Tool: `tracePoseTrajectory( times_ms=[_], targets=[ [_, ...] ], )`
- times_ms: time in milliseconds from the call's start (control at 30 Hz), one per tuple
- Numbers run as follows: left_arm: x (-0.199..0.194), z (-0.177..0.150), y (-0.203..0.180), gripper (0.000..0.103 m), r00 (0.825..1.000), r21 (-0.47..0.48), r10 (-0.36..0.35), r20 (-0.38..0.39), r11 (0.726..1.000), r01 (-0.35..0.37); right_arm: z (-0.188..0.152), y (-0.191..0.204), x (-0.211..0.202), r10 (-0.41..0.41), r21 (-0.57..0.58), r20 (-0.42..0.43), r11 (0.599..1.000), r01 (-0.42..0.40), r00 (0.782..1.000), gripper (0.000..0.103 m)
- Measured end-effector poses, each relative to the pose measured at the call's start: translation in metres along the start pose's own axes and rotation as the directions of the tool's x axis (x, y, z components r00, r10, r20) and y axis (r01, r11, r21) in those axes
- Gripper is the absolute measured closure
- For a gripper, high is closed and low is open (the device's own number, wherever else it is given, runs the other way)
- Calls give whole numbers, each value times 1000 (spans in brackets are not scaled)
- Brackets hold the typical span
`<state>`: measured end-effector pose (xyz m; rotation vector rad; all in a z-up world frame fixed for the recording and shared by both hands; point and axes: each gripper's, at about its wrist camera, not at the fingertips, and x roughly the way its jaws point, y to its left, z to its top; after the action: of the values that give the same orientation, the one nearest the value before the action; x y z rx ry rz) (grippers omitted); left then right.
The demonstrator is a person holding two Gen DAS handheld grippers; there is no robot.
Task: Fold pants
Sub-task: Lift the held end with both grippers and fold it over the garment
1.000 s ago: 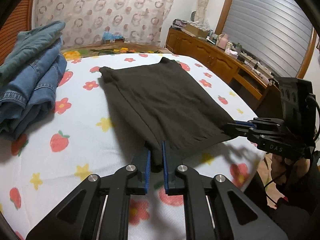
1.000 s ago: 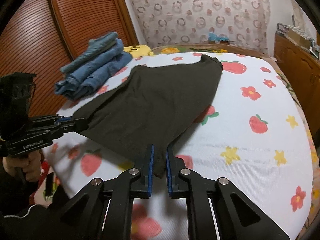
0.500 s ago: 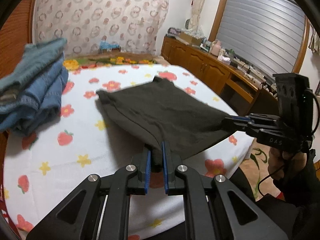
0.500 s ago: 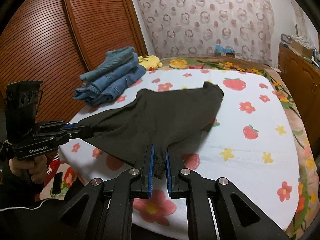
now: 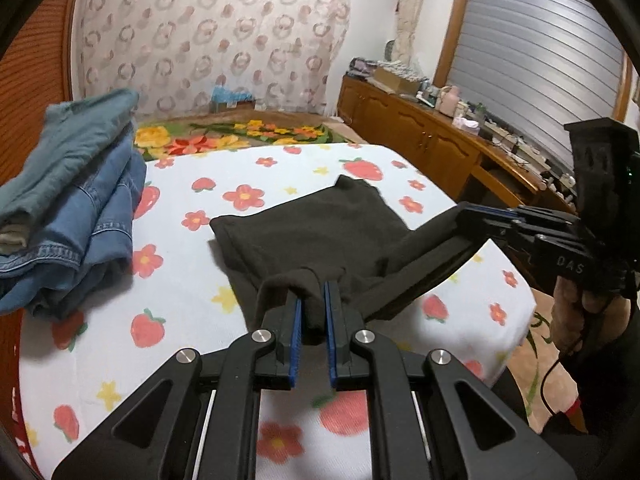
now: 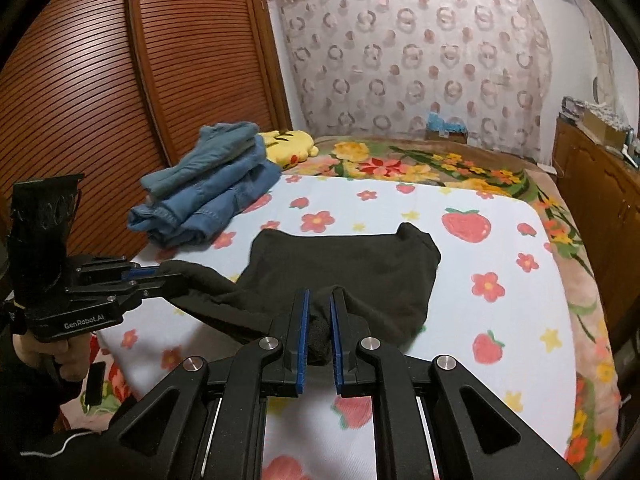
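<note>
Dark pants (image 5: 320, 236) on bed (image 5: 256, 184), near edge lifted off sheet, far part flat on strawberry print. Left gripper (image 5: 311, 312) pressed together on a bunched near corner of the cloth; blue pads (image 5: 297, 320) clamp the fabric. Right gripper (image 6: 318, 320) likewise pinched on the other near corner, cloth wad visible between its pads (image 6: 304, 320). Each gripper also seen from the other's camera, at the side, cloth stretched taut between the two.

Key relation: pants lie ahead of and below both grippers, running away toward the headboard end. Long axis roughly front to back, from held near edge to far end; far end points at the patterned curtain (image 6: 400, 60), tilted a bit right in right wrist view. Held edge spans left to right across that axis. Both hands about equally near, one corner each; neither closer to the far end.

Judgement: fold in progress, near edge likely to be carried forward over the flat part toward the far edge. Needs both grippers to travel together along the long axis, keeping the edge taut and square. Risk: sag or skew if one hand leads.

Jeans pile (image 5: 72, 208) to the left on the bed, well apart from the pants. Yellow plush (image 6: 288, 146) behind the pile.
</note>
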<state>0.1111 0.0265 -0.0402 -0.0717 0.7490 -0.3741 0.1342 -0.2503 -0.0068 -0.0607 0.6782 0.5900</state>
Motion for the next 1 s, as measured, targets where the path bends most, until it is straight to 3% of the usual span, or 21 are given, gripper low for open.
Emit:
tracePoseTrajectory(
  times_ms=[400, 1000],
  targets=[
    [30, 35, 14, 92, 999, -14, 35, -3, 999, -35, 40, -18, 56, -33, 19, -8, 999, 33, 999, 93],
    [59, 48, 29, 92, 997, -24, 79, -17, 997, -79, 50, -27, 97, -73, -10, -54, 997, 72, 996, 93]
  ],
)
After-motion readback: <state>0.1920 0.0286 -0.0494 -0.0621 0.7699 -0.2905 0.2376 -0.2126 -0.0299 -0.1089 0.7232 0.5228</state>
